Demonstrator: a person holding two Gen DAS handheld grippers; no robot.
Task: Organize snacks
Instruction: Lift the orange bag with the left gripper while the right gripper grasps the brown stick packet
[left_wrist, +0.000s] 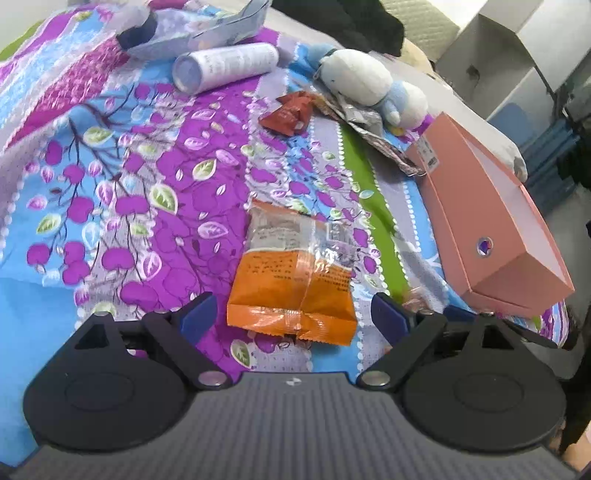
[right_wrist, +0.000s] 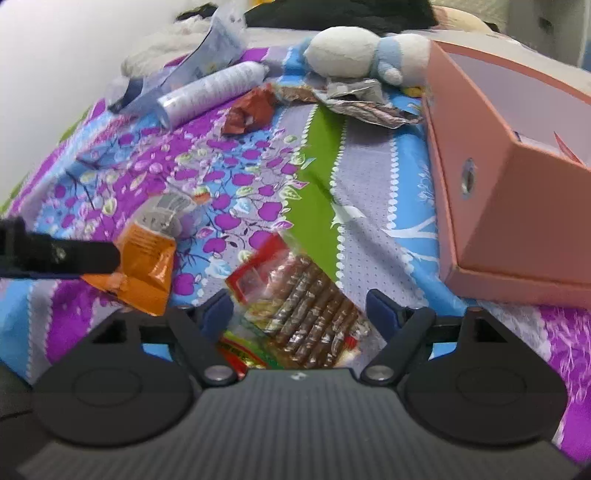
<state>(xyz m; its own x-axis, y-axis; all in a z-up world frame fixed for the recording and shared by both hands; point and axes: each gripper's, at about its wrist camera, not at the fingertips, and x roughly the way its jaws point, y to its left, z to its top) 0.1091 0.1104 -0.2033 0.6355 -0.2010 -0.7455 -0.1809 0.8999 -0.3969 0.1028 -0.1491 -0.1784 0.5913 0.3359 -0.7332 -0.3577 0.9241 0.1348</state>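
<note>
**Op:** Both grippers stand released. Left gripper (left_wrist: 293, 314) has its blue pads spread either side of the orange snack packet (left_wrist: 291, 284), which lies flat on the bedspread (left_wrist: 110, 221); the pads do not press it. Right gripper (right_wrist: 299, 310) is likewise spread, with the clear packet of brown sticks (right_wrist: 299, 314) lying between its fingers, not squeezed as far as I can see.

**Check:** So how far along is the tidying?

**Op:** Early, I'd judge. The pink box (right_wrist: 517, 206) sits at the right edge of the bedspread, open at the top. In the right wrist view something pale with a pink edge shows inside it, but I cannot tell what it is. Two packets near the grippers are loose, and further off toward the far edge lie a red wrapper (left_wrist: 288, 114) and a crumpled silvery wrapper (right_wrist: 362, 103).

**Check:** Those two still need collecting?

**Op:** Likely, if they count as snacks; the silvery one looks empty.

**Check:** Anything in the way?

**Op:** A plush toy (left_wrist: 369, 85) lies by the far corner of the box, touching the silvery wrapper. A white tube (left_wrist: 225, 62) and a torn pale bag (left_wrist: 199, 33) lie along the far edge, well apart from the grippers. Between the packets and the box the cloth is bare, so the route looks easy. The box's near wall stands high, though, so a packet would need lifting over it.
</note>
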